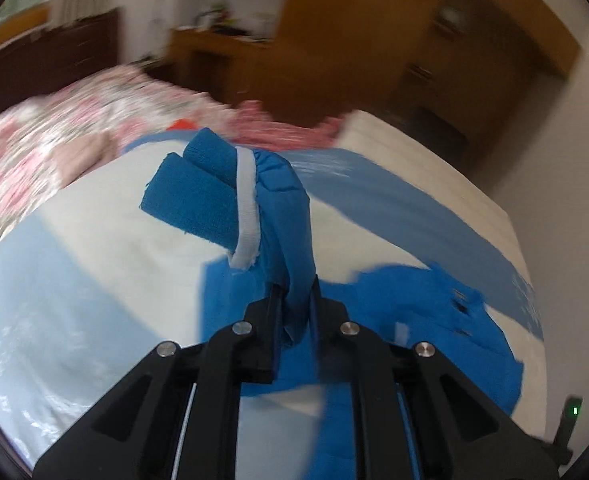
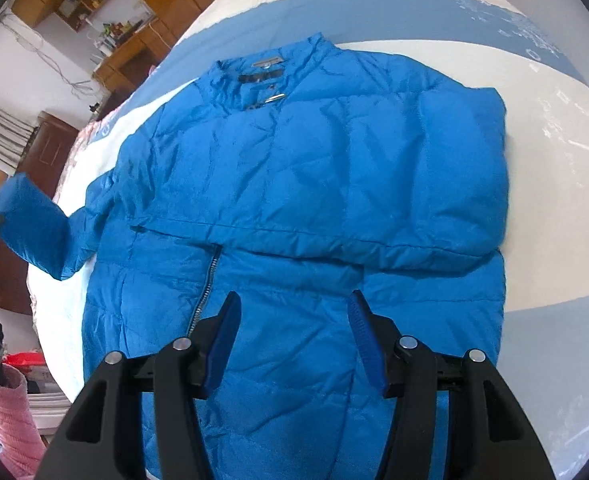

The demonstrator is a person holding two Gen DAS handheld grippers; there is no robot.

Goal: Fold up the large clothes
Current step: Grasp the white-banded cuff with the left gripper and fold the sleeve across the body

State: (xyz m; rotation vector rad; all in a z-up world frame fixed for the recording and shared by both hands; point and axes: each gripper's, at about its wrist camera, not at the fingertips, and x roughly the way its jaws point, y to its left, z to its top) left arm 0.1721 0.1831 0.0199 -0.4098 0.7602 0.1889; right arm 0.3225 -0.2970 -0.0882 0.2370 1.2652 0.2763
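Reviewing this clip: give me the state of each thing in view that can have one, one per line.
Blue puffer jacket: spread on the bed, one sleeve already folded across the chest.
Other sleeve: lifted off the bed.
Zipper: closed where visible.
Left gripper: jaws shut on the sleeve cuff.
Right gripper: jaws open, empty, above the jacket.

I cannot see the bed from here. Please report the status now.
Left tool shut on the sleeve cuff, lifted. Right tool open above the blue jacket. Jacket on bed, one sleeve folded across. Nothing in the way.
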